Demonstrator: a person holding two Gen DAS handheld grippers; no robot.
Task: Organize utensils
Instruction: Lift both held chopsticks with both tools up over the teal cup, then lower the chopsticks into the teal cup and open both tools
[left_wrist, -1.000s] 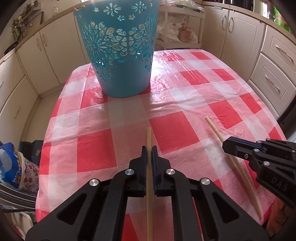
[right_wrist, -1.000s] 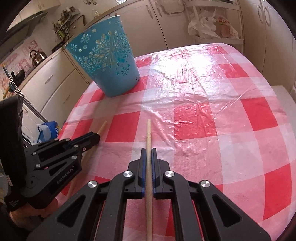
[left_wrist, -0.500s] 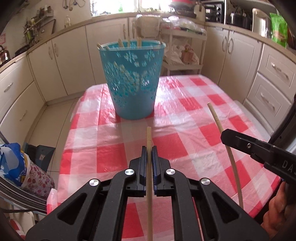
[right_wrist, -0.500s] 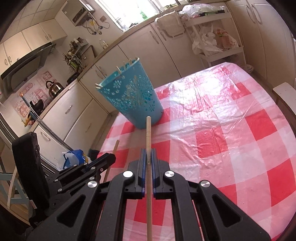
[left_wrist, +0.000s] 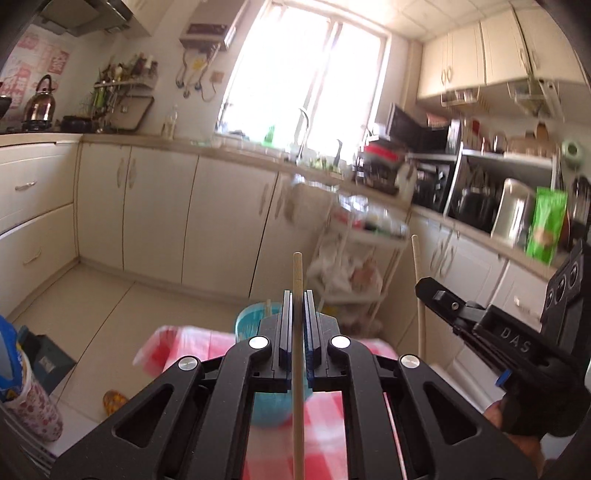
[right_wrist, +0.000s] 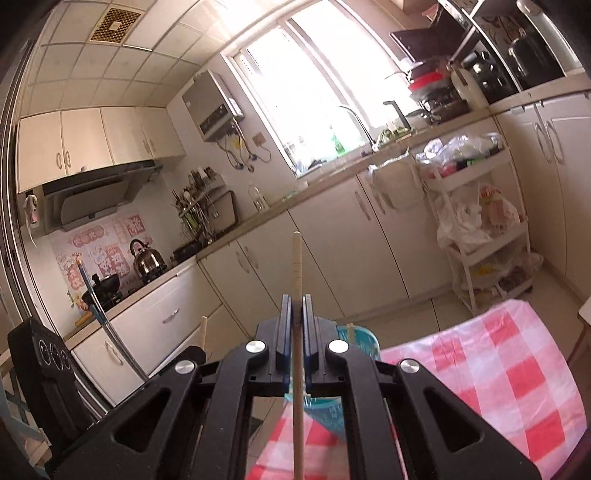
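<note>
Wooden chopstick (left_wrist: 297, 369) sits pinched in the left gripper (left_wrist: 297, 306), its tip poking out past the fingers. The right gripper (right_wrist: 296, 310) clamps a second chopstick (right_wrist: 297, 369) the same way. Beyond both, partly hidden by the fingers, a blue basket (right_wrist: 364, 338) stands near the far edge of the red-checked table (right_wrist: 517, 354), with sticks inside.
</note>
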